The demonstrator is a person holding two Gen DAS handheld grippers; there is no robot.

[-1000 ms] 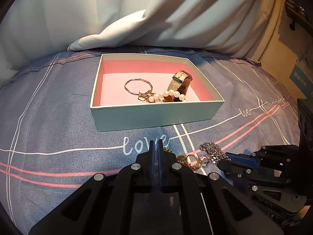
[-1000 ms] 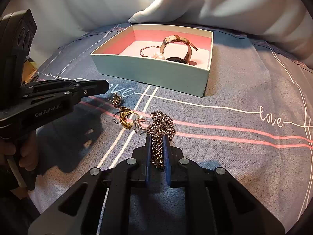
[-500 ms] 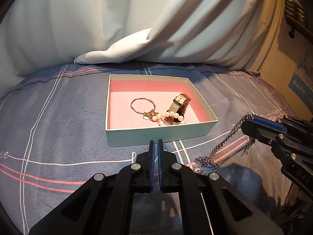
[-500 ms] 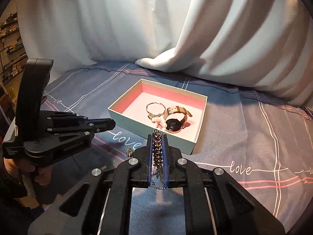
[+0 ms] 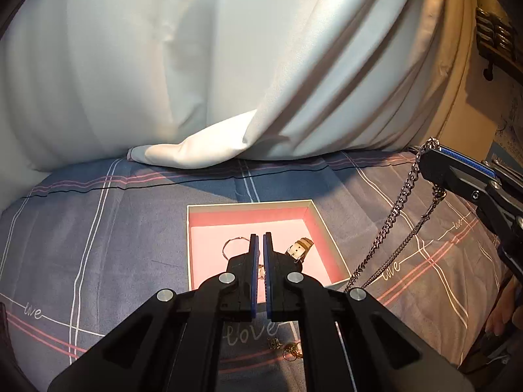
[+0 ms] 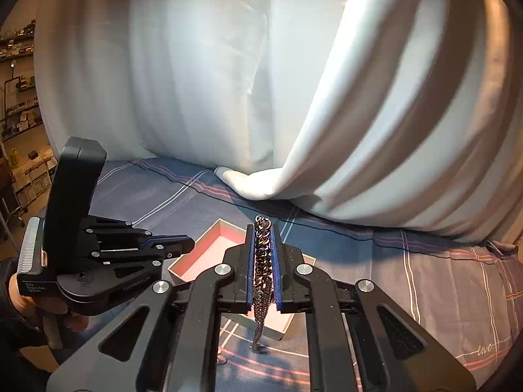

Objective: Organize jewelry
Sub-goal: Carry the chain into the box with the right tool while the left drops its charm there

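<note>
On the blue-grey plaid bedsheet [image 5: 130, 228], my right gripper [image 6: 262, 228] pinches a dangling silver chain necklace [image 5: 389, 225] beside the pink-lined box [image 5: 327, 245], left gripper [image 5: 260, 238] nearly closed, empty.

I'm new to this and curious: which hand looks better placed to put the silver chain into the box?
The right gripper: its fingers already clamp the silver chain, which dangles beside the pink-lined box. The left gripper holds nothing.

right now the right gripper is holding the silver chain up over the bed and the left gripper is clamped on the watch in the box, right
Not quite. The left gripper holds nothing: its fingers are nearly closed in the air above the box, and the watch lies loose inside, as the left wrist view shows. The right gripper does hold the silver chain up.
</note>
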